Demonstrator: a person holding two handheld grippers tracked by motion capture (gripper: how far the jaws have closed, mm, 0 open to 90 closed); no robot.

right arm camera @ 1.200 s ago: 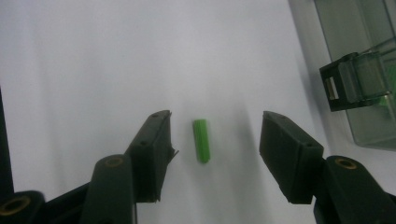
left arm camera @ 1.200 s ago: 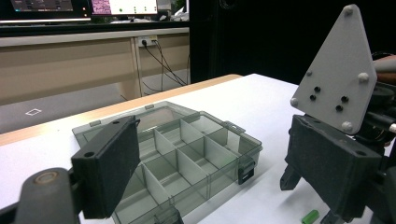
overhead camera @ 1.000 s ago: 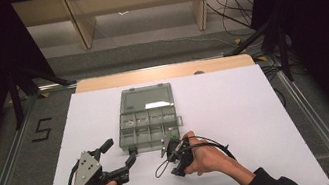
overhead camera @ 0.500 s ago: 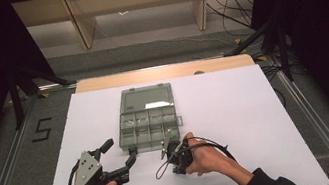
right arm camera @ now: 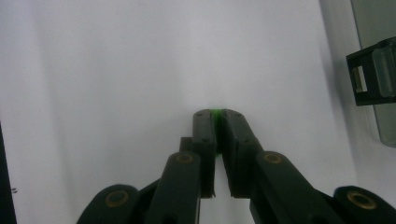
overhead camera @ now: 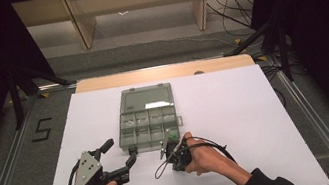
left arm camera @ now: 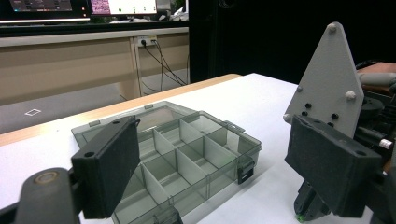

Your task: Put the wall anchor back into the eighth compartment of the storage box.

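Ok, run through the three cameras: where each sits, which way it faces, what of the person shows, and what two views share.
High view: fixed above the person's side, looking forward and down on the white table; both hands with the left gripper and right gripper show.
Left gripper view: rides the left gripper, jaws wide, facing the open compartment box and the right gripper's grey plate.
Right gripper view: rides the right gripper, looking at the table, jaws just closed on a small green thing.
Shared: all three show the box.

Bright white table, dark surroundings, blurred close-ups
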